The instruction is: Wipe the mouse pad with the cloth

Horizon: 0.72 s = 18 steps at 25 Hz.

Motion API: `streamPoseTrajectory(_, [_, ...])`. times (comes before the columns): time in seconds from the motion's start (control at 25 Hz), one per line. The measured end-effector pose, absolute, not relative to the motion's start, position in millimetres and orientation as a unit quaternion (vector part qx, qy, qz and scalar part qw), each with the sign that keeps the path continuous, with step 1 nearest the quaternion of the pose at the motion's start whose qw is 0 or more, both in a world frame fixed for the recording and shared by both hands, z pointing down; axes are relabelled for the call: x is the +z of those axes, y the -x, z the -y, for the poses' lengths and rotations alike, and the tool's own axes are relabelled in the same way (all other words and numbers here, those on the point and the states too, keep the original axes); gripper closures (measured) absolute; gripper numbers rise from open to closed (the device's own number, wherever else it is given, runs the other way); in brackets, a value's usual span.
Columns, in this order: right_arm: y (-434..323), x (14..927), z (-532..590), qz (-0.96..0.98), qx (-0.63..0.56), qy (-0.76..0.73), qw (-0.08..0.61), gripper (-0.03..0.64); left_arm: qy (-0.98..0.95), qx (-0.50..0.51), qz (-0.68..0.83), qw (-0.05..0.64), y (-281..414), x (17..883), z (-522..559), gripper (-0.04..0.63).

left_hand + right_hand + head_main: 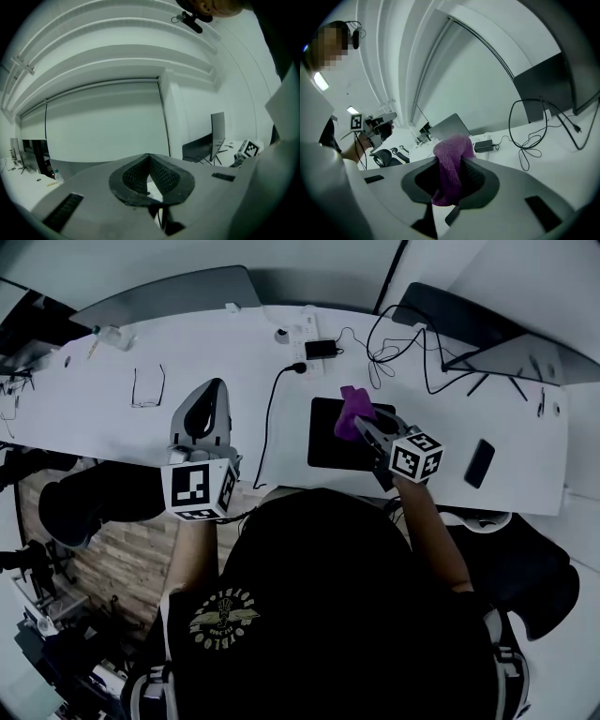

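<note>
A black mouse pad [328, 439] lies on the white desk [112, 409], just ahead of the person. My right gripper [364, 427] hovers over the pad's right part and is shut on a purple cloth [352, 411], which bunches up out of the jaws. In the right gripper view the cloth [451, 164] hangs pinched between the dark pads [474, 178], and the mouse pad is hidden. My left gripper [215, 388] is held over the desk's front edge, well left of the pad. Its jaws meet at the tips [149, 157] with nothing between them.
A pair of glasses [147, 388] lies on the desk at the left. A black charger [321, 349] and looped cables [403, 345] lie behind the pad. A dark phone [479, 463] lies at the right. Screens [178, 292] stand along the back edge.
</note>
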State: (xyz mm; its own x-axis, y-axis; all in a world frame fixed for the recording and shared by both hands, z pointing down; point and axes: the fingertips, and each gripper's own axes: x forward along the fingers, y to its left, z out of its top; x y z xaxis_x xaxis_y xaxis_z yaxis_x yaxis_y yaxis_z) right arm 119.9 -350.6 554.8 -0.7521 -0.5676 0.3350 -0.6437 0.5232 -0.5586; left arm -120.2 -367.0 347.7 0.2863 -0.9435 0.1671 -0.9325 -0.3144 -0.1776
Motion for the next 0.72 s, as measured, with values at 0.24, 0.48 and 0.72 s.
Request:
streamPoseTrajectory(0.24, [-90.6,608.1,373.2,0.856,0.378,-0.341,0.093,0.531,0.802,-0.131,-0.583,0.009,138.8,360.4,392.8,0.594])
streamPoseTrajectory(0.48, [-56.1,671.0,391.2,0.836,0.415,-0.329,0.141,0.531,0.805,-0.141,-0.576,0.0,145.1,369.0,412.2,0.594])
streamPoseTrajectory(0.72, [-23.9,707.1,400.8,0.818,0.443,-0.319,0.182,0.531,0.808,-0.152,-0.569,-0.016,145.3,381.4,425.8,0.594])
